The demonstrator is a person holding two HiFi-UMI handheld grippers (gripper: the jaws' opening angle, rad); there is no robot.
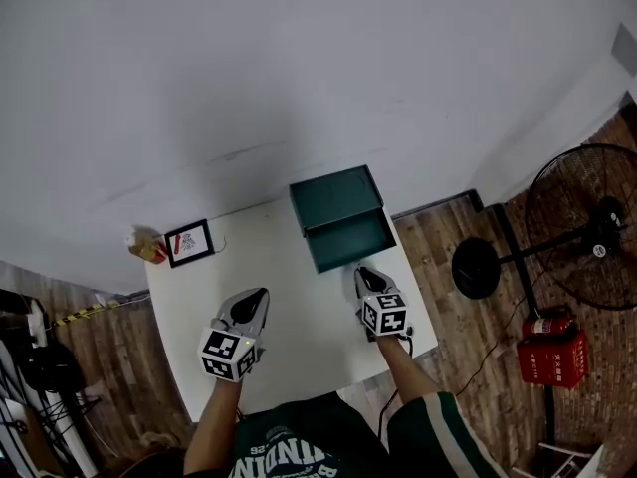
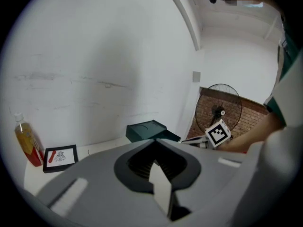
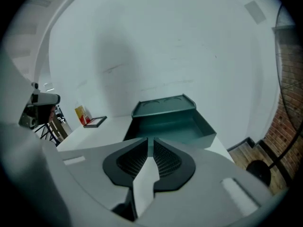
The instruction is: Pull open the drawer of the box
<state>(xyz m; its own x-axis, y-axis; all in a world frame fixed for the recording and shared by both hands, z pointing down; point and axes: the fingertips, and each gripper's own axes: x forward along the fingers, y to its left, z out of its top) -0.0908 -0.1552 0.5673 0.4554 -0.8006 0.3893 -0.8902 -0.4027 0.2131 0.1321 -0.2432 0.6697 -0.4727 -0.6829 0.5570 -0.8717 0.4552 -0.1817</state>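
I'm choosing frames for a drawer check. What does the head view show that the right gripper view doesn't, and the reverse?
Only the head view: the left hand-held gripper and right hand-held gripper seen from above, the person's forearms, and a red crate. Only the right gripper view: its own jaws close up, a narrow slit apart, nothing between them. Both: the green box with its drawer pulled out, the white table, the bottle and the framed picture.

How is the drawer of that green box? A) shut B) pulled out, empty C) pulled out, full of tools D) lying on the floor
B: the drawer juts out of the green box, and its inside looks bare.
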